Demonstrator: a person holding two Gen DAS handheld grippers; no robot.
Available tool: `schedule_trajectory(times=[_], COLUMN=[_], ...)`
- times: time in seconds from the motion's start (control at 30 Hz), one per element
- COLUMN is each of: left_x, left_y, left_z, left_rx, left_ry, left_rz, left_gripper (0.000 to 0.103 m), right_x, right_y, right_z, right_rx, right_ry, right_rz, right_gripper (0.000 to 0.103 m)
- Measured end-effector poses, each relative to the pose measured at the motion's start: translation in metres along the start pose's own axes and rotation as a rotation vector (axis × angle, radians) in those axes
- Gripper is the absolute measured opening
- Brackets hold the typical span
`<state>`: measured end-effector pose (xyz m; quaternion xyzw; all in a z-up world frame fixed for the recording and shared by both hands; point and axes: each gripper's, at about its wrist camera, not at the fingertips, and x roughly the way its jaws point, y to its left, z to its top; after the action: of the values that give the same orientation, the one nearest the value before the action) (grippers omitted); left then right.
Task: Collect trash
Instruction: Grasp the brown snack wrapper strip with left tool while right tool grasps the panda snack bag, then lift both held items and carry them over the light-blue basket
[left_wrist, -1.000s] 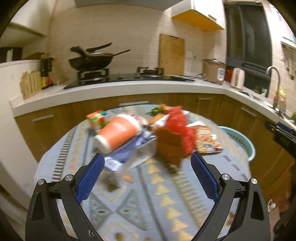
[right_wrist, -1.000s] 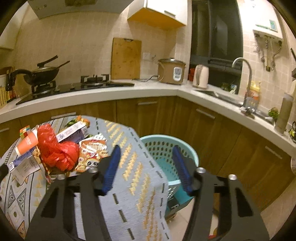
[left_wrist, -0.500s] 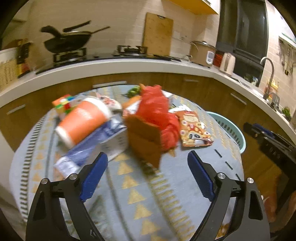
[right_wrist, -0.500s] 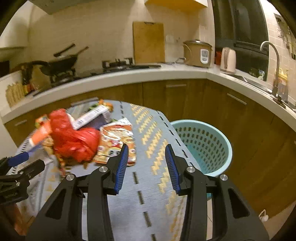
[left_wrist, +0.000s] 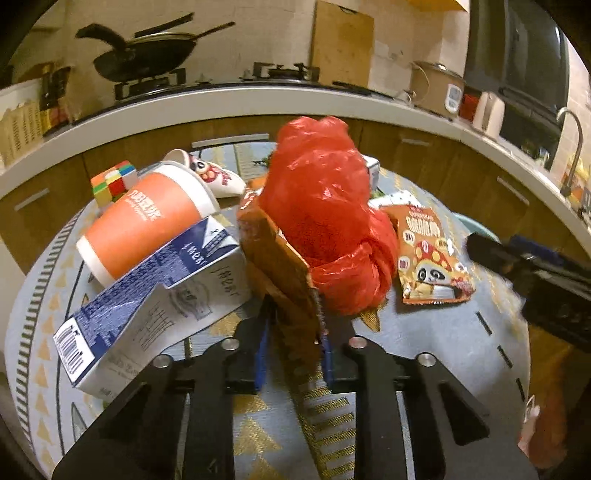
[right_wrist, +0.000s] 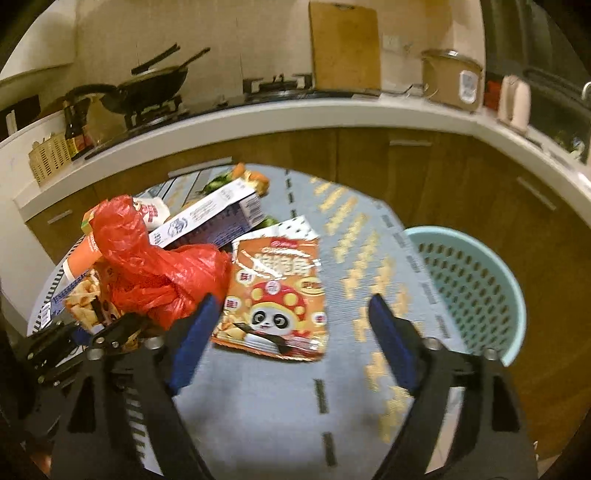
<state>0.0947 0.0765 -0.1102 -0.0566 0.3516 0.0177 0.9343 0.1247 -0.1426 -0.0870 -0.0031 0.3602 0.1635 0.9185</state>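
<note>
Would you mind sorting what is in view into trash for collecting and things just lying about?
For the job:
brown wrapper, clamped in left gripper
red plastic bag
panda snack packet
orange cup
blue carton
teal basket
right gripper, open

Lying about:
puzzle cube
wok
cutting board

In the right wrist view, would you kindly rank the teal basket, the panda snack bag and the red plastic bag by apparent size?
1. teal basket, though partly cut off.
2 and 3. panda snack bag and red plastic bag look alike; unsure.
</note>
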Motion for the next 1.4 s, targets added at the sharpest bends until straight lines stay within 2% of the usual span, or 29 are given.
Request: schedule_trajectory(times=[0.1,0.3,0.47,0.53,0.67,0.73,0.87,1.13,1.23,1.3,1.4], left_x=[0.000,0.003,0.003,-0.001,-0.012,-0.021,-0.043,-0.086,-0.101,-0.108,-0.112], left_y=[0.004,0.008,0.005,0.002,-0.003,-0.004,-0.002,-0.011,-0.019,-0.027,-0.039], left_z=[0.000,0.002,0.001,0.000,0.001,0.002,0.004,0.017,0.024,0.029,0.032], left_rx=[-0.022,-0.056,-0.040,-0.028,-0.012,-0.019,-0.047,-0.056,-0.045,-0.029,-0.006], left_ry=[-0.008,-0.002,-0.006,-0.021,-0.061,-0.071,-0.123,-0.227,-0.263,-0.283,-0.296], left_rz=[-0.011,-0.037,-0.023,-0.013,0.000,-0.002,-0.048,-0.069,-0.081,-0.093,-0.103], left_gripper=[0.014,0.014,0.013,0.012,0.005,0.004,0.003,0.003,0.003,0.003,0.003], right_x=[0.021,0.067,0.082,0.082,0.073,0.065,0.042,-0.014,-0.031,-0.037,-0.032], right_y=[0.001,-0.009,0.011,0.017,0.013,0.006,-0.004,-0.011,-0.018,-0.024,-0.030], right_z=[0.006,0.013,0.011,0.010,0.008,0.005,0.004,0.020,0.025,0.027,0.022], right_rx=[0.006,0.068,-0.026,-0.048,-0.029,0.007,0.032,0.012,0.016,0.017,0.004], right_ry=[0.064,0.206,0.228,0.216,0.199,0.195,0.162,0.032,-0.009,-0.020,0.026], right_rz=[-0.039,0.032,-0.048,-0.047,-0.015,0.030,0.067,0.066,0.066,0.075,0.119], right_gripper=[0.085,0.087,0.090,0.072,0.018,0.011,0.009,0.009,0.005,0.005,0.005])
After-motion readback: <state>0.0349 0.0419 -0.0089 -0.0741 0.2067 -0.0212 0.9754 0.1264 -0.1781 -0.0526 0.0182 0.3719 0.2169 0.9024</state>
